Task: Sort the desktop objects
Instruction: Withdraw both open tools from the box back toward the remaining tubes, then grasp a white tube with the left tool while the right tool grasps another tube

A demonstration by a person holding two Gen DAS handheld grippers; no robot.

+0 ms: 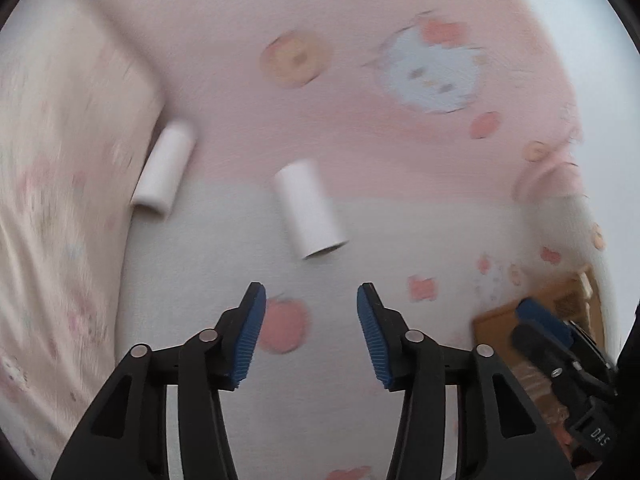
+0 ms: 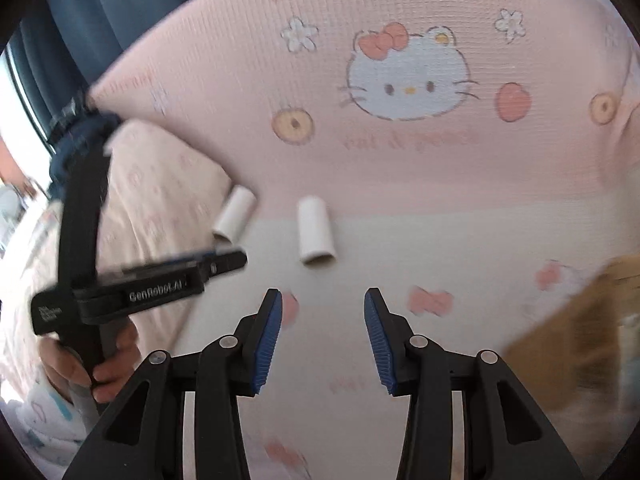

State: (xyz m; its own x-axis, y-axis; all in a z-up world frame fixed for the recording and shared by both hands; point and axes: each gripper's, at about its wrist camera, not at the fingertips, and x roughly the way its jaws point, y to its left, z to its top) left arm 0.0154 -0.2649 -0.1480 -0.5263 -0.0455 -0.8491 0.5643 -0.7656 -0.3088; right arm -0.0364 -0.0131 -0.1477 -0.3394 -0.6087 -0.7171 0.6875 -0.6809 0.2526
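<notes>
Two white cardboard tubes lie on a pink and white Hello Kitty mat (image 1: 248, 12). In the left wrist view one tube (image 1: 310, 210) lies just ahead of my open, empty left gripper (image 1: 311, 296); the other tube (image 1: 165, 169) lies to the left by a pale pillow. In the right wrist view the same tubes show, the middle tube (image 2: 315, 229) ahead of my open, empty right gripper (image 2: 323, 300) and the left tube (image 2: 234, 219) beyond the left gripper's body (image 2: 160, 280).
A brown cardboard box (image 1: 560, 308) stands at the right edge of the mat; it also shows blurred in the right wrist view (image 2: 580, 340). A pale patterned pillow (image 1: 60, 200) borders the mat on the left. Blue curtains (image 2: 120, 12) hang behind.
</notes>
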